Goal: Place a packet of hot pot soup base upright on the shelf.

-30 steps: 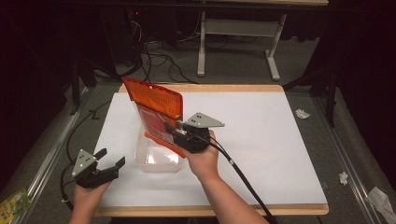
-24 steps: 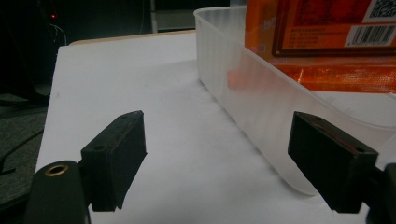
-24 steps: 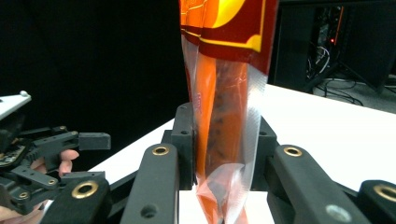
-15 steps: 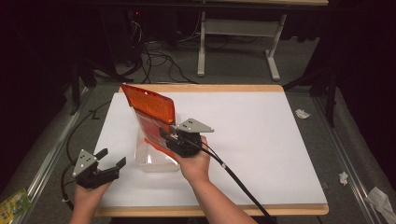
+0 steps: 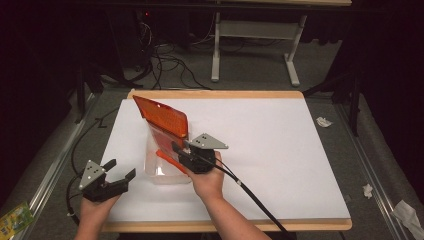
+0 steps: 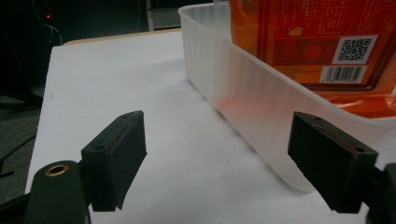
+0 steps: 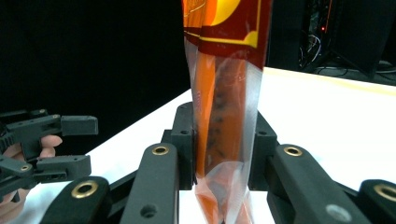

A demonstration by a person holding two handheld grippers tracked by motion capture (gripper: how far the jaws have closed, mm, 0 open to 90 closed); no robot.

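So we've got the right gripper (image 5: 176, 150) clamped on the flat orange snack packet with the clear window (image 5: 164, 120), and compared with a second ago it's come lower — the packet's bottom end now sits down inside the clear ribbed plastic tub (image 5: 152, 167) on the white table (image 5: 280, 150) instead of hanging above it. It's leaning up and back, not lying flat. Our left gripper (image 5: 119, 170) hasn't budged — jaws wide with nothing in them, parked just beside the tub. We'd say the packing step is nearly there; letting go looks like what's left.
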